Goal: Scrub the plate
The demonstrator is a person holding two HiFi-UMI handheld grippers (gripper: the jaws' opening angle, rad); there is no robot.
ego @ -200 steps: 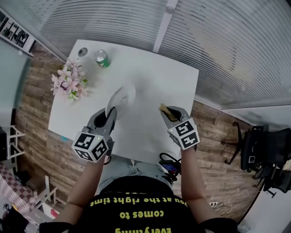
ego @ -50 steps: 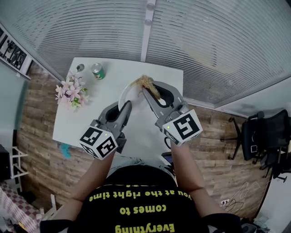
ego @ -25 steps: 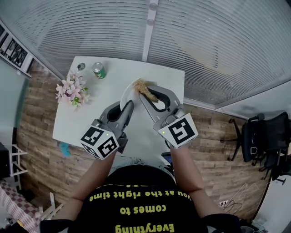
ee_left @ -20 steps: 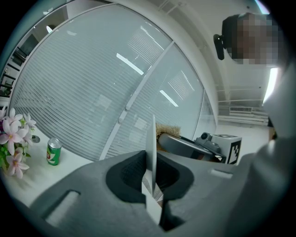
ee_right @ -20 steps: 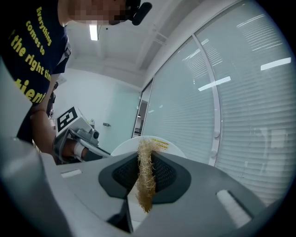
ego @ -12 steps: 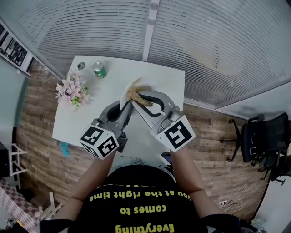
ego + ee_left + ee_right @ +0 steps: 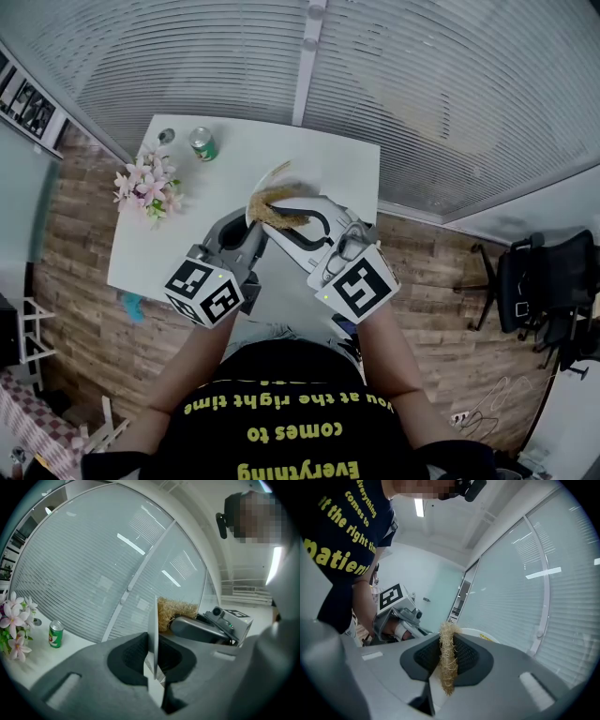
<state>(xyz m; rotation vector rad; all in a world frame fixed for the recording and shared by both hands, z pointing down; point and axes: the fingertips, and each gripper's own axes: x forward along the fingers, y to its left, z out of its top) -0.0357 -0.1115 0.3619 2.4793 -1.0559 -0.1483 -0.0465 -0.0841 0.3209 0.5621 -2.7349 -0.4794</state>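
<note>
Head view: right gripper (image 7: 274, 212), fingers (image 7: 309, 208) clamping the scrubber (image 7: 267, 199), has swept leftward over the plate (image 7: 277, 173) that the left gripper (image 7: 250, 231) pinches.

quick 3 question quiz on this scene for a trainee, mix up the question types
1. True or false: the left gripper is shut on the white plate, which shows edge-on between its fingers.
2. What is clamped in the right gripper? A) a blue cloth B) a straw-coloured scrubber C) nothing
3. Name the thing that stands on the table near the pink flowers, towards the window blinds.

Key: 1 true; 2 B; 3 the green can.
</note>
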